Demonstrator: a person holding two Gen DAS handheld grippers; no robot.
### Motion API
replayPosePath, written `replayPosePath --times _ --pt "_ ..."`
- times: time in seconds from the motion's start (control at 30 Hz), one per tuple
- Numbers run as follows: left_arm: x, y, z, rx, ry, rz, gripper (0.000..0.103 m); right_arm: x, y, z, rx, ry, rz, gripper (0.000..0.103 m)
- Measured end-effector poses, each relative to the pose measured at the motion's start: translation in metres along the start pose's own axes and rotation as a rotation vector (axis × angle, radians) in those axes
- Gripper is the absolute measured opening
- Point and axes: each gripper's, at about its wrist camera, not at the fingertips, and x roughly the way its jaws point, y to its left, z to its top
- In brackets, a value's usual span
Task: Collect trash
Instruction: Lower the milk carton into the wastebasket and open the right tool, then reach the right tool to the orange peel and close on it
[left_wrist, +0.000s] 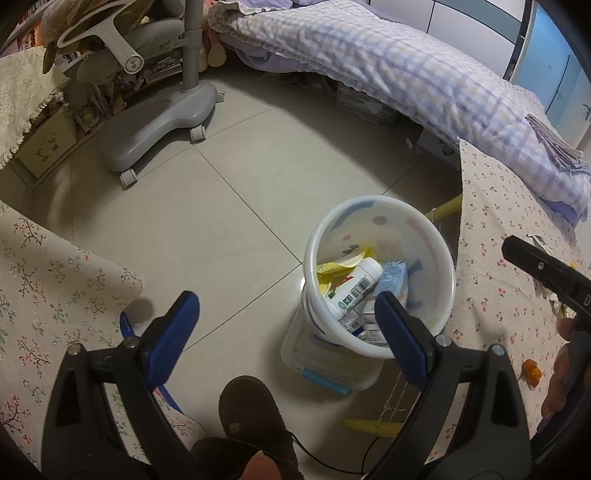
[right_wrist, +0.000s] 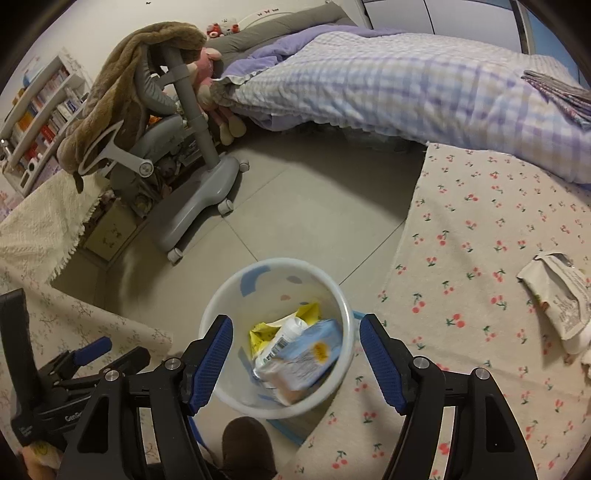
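A white trash bucket (left_wrist: 439, 254) stands on the floor between two cloth-covered tables; it also shows in the right wrist view (right_wrist: 229, 295). Inside lie a white bottle (left_wrist: 358, 288), a yellow wrapper (left_wrist: 332, 267) and a light blue pack (left_wrist: 393, 278). My left gripper (left_wrist: 286, 314) is open and empty, above the floor just left of the bucket. My right gripper (right_wrist: 295, 338) is open and empty, right above the bucket. A crumpled white wrapper (right_wrist: 557, 291) lies on the cherry-print tablecloth (right_wrist: 480, 229) to the right. A small orange scrap (left_wrist: 532, 371) lies on that cloth.
A grey rolling chair (left_wrist: 162, 125) stands at the back left. A bed with a checked quilt (left_wrist: 388, 66) runs along the back. A floral-cloth table (left_wrist: 55, 288) is at the left. A clear box (left_wrist: 325, 369) sits under the bucket. A brown slipper (left_wrist: 251, 410) is below.
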Motion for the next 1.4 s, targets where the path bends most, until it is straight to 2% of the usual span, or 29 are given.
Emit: replayPosePath --times 0.5,0.83,1.07,1.4 --pt "-0.016 -0.033 -0.006 0.063 -0.03 -0.043 0.102 -0.057 -0.047 -0.015 0.026 -0.011 -0.081 0.077" --pt "-0.021 -0.062 -0.019 0.153 -0.016 -0.101 0.102 -0.103 -0.096 -0.048 -0.006 -0.006 -0.198 0.082" --pt "-0.025 -0.074 -0.031 0.203 -0.003 -0.131 0.102 -0.102 -0.118 -0.079 -0.051 0.074 -0.265 0.082" --pt "-0.022 -0.079 -0.048 0.25 0.026 -0.141 0.102 -0.077 -0.11 -0.117 -0.123 0.207 -0.254 0.082"
